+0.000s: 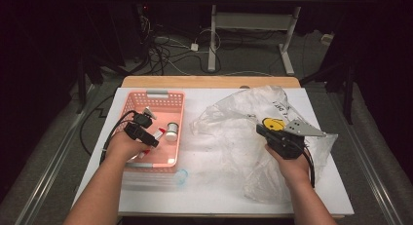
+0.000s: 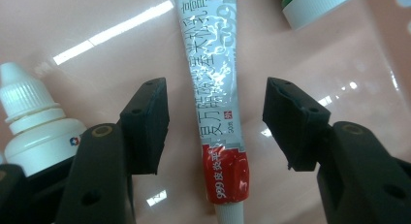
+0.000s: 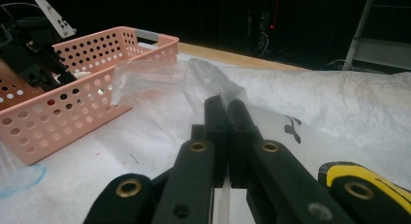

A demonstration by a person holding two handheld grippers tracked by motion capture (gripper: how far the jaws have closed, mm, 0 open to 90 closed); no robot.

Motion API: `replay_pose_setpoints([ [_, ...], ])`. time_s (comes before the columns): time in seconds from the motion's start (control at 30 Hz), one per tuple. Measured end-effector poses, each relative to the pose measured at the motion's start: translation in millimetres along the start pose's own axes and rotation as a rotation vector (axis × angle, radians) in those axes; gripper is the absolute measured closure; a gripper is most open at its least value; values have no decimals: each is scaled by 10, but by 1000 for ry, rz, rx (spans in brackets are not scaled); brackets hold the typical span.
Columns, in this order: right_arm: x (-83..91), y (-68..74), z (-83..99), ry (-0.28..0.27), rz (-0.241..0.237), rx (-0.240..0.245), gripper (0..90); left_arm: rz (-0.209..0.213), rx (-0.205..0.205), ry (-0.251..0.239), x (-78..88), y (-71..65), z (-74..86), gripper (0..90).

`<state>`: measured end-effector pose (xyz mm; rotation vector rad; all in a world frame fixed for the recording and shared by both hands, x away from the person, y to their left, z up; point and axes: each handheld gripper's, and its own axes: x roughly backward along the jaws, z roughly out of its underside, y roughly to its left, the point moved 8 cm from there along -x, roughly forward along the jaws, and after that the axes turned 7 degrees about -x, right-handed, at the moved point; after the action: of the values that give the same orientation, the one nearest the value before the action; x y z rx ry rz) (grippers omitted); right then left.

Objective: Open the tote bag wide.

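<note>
A red and silver ointment tube (image 2: 213, 78) lies on the floor of the pink basket (image 1: 151, 94). My left gripper (image 2: 215, 103) is down in the basket, open, with one jaw on each side of the tube (image 1: 158, 134) and not touching it. In the high view the left gripper (image 1: 146, 137) sits over the basket's middle. My right gripper (image 3: 227, 105) is shut, pinching a fold of the clear plastic bag (image 3: 339, 103). The bag (image 1: 234, 118) lies crumpled across the right half of the table, with the right gripper (image 1: 263, 131) on it.
A white dropper bottle (image 2: 34, 132) lies just left of the left jaw. A green and white cap (image 2: 315, 3) lies beyond the tube. A white cylinder (image 1: 172, 131) rests in the basket. A small clear round piece (image 1: 181, 176) sits in front of the basket.
</note>
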<state>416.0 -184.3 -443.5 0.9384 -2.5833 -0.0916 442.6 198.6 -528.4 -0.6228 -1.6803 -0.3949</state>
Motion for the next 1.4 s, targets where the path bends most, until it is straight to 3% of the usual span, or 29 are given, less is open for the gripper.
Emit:
replay_pose_setpoints([
  [0.13,2,-3,0,0,1,0,900,-1,1,30,-50,-12,-3,485],
  [0.5,6,0,-2,-1,2,0,900,-21,-5,26,-47,-15,-8,678],
  [0.87,13,-7,-12,-6,2,5,900,-6,13,11,-35,-8,-13,683],
  [1.13,22,-8,-20,-10,-2,3,900,-22,16,-25,29,19,-11,683],
  [1.4,24,0,-24,-12,-1,5,900,-18,38,-111,141,33,-8,683],
])
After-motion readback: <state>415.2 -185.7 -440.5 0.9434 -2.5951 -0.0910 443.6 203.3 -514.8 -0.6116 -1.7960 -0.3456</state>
